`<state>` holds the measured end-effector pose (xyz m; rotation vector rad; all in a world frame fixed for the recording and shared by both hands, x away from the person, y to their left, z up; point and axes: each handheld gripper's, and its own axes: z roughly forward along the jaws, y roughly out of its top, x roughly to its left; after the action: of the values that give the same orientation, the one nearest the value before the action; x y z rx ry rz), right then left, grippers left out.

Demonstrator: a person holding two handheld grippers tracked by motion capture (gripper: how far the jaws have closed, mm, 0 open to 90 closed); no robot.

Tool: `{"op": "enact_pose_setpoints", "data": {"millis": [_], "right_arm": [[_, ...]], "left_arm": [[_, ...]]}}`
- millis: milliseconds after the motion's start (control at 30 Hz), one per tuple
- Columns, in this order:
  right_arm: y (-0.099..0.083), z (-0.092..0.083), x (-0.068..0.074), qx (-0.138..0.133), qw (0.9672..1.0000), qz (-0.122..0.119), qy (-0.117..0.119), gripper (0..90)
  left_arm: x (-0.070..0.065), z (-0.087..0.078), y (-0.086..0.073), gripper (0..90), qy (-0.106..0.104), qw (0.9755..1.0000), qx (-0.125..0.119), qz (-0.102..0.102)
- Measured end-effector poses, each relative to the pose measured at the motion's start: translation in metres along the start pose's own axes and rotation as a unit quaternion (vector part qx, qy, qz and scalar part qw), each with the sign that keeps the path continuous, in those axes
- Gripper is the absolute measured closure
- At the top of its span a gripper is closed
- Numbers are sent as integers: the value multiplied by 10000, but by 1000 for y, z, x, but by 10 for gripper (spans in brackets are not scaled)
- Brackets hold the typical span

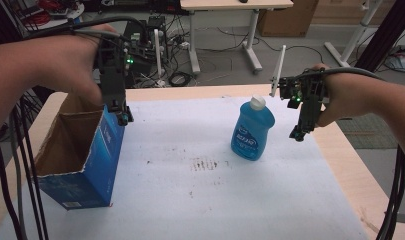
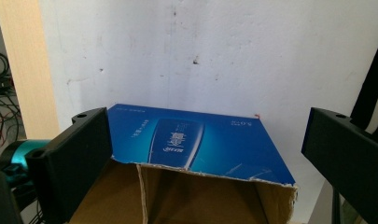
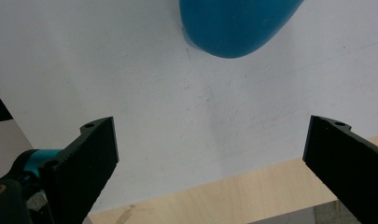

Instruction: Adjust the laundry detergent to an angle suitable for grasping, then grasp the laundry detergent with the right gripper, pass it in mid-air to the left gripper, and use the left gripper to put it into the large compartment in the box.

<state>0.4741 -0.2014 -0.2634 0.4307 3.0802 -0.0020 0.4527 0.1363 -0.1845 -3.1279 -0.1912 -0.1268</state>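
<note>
both claws gape empty, left gripper [image 1: 123,116] over the open box [image 1: 80,150] at frame left, right gripper [image 1: 299,131] beside the blue bottle [image 1: 252,129] at centre-right, which looks next to be grasped.

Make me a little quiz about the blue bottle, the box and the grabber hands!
1. True or false: the blue bottle stands upright on the white sheet.
2. What does the left gripper hover over?
A. the bottle
B. the open cardboard box
C. the bare wooden table edge
3. Fill in: the bottle's cap is coloured ____.

Key:
1. True. It stands with its cap on top.
2. B. Its fingers sit wide apart above the box's opening.
3. White. The right gripper waits beside the bottle, open and holding nothing.
</note>
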Motion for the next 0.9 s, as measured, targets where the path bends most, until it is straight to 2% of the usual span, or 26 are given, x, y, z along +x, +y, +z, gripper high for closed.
{"op": "enact_pose_setpoints", "data": {"millis": [67,100,167,333,433,467,500,667,800,900], "right_arm": [[-1,0,0,7,10000,20,2,22],[-2,1,-1,-12,10000,-62,-15,22],[-2,0,0,-17,10000,-4,-26,22],[-4,-1,2,-25,10000,-57,-44,22],[-7,1,4,-110,9999,86,-37,22],[-9,5,5,-168,9996,209,22,22],[-9,5,5,-168,9996,209,22,22],[-14,18,9,-365,9981,484,54,22],[-19,32,13,-656,9951,728,112,22],[-23,39,15,-908,9915,914,173,22]], "left_arm": [[-1,0,-1,17,24,10000,6,-20],[-1,0,-1,17,44,10000,30,-30],[-2,-1,-1,17,50,10000,38,-62],[-4,-2,1,17,35,10000,47,-9],[-5,0,1,17,36,10000,53,6],[-5,0,0,17,35,10000,39,14],[-5,0,-1,17,40,10000,12,-15],[-6,1,-4,17,24,10000,47,-5],[-4,2,-4,17,34,10000,22,-15],[-5,2,-3,17,30,10000,-3,-1]]}}
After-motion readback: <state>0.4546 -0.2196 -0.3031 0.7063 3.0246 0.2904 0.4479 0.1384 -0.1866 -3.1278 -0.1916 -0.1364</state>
